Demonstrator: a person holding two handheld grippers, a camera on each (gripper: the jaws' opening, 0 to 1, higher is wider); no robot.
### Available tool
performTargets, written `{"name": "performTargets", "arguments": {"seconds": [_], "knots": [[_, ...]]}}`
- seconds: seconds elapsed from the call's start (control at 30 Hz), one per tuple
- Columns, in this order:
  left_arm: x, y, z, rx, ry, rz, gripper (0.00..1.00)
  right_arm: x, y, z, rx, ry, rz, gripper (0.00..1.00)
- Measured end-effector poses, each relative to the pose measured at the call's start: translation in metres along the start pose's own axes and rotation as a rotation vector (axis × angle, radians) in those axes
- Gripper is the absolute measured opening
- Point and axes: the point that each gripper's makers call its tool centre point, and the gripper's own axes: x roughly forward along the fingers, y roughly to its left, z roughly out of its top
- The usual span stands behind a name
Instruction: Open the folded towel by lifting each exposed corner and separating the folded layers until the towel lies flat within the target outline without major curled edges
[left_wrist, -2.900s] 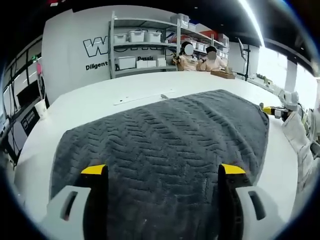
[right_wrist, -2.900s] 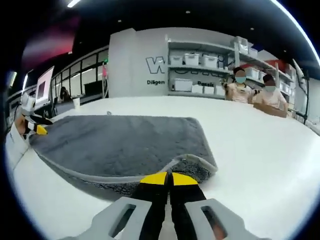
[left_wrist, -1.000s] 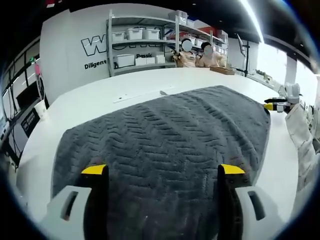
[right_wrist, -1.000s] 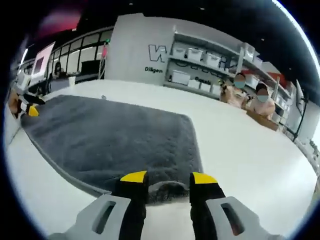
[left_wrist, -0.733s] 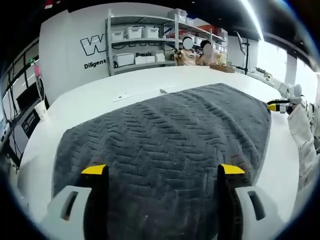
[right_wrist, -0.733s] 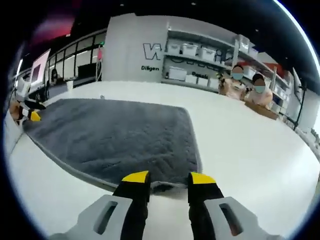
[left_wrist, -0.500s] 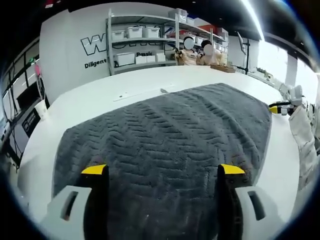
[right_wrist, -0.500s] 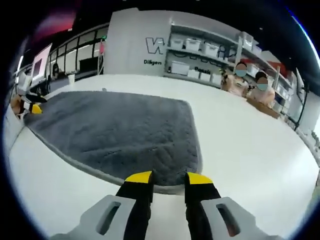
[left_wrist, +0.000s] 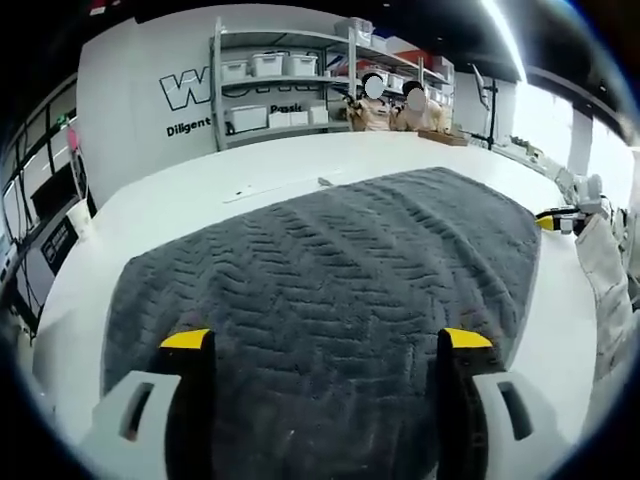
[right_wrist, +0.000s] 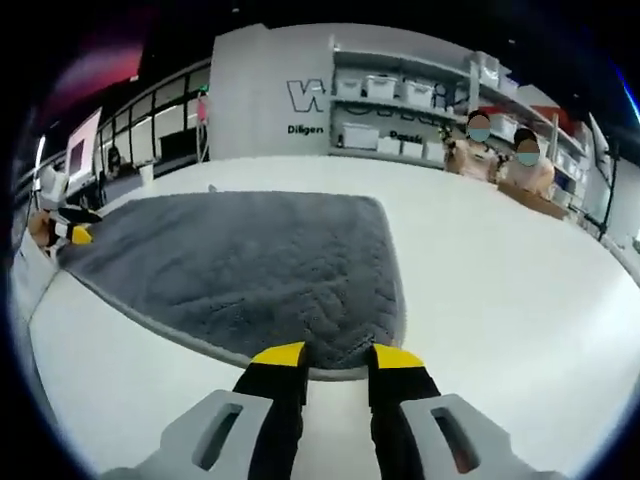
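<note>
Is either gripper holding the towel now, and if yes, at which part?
Nothing is held. Both the left gripper and the right gripper are open over the grey towel, the right one at its near corner.

You are working over a wide white table (left_wrist: 170, 205), its top smooth and bare around the cloth. A grey towel (left_wrist: 330, 270) with a herringbone weave lies spread flat on it, covering much of the near surface. In the right gripper view the towel (right_wrist: 250, 260) shows a pale border along its near edge, and bare table (right_wrist: 500, 280) stretches away beside it. A thin pale strip (left_wrist: 280, 187) lies on the table just beyond the towel's far edge.
</note>
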Motion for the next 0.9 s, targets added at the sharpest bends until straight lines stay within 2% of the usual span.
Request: {"name": "performTargets", "arguments": {"seconds": [0.1,0.17,0.2,0.3,0.43,0.53,0.57,0.63,0.7,0.77,0.9], "knots": [[-0.005,0.0,0.004,0.0,-0.014,-0.005,0.91,-0.001,-0.006,0.003,-0.046,-0.003,-0.042,0.29],[-0.007,0.003,0.007,-0.01,-0.035,-0.002,0.91,-0.003,-0.006,0.004,-0.047,-0.01,-0.051,0.35],[-0.01,0.007,0.01,-0.026,-0.053,0.011,0.91,-0.005,-0.004,0.006,-0.048,-0.016,-0.045,0.36],[-0.016,0.011,0.004,-0.034,-0.047,0.022,0.91,-0.01,0.001,0.018,-0.042,-0.081,-0.022,0.38],[-0.023,0.01,-0.004,-0.07,-0.065,0.041,0.9,-0.014,0.014,0.028,-0.049,-0.129,0.011,0.4],[-0.029,0.002,-0.015,-0.07,-0.06,0.037,0.91,-0.012,0.026,0.033,-0.044,-0.152,0.059,0.54],[-0.03,0.002,-0.017,-0.07,-0.059,0.036,0.91,-0.011,0.028,0.033,-0.037,-0.151,0.066,0.62],[-0.036,-0.001,-0.025,-0.073,-0.056,0.037,0.92,-0.007,0.029,0.033,-0.034,-0.144,0.072,0.68],[-0.041,0.0,-0.033,-0.073,-0.056,0.043,0.94,-0.002,0.03,0.03,-0.055,-0.125,0.07,0.66],[-0.049,0.004,-0.038,-0.092,-0.074,0.066,0.98,0.003,0.03,0.028,-0.061,-0.113,0.07,0.69],[-0.071,0.018,-0.042,-0.149,-0.145,0.12,0.98,0.013,0.04,0.025,-0.061,-0.086,0.125,0.74]]}}
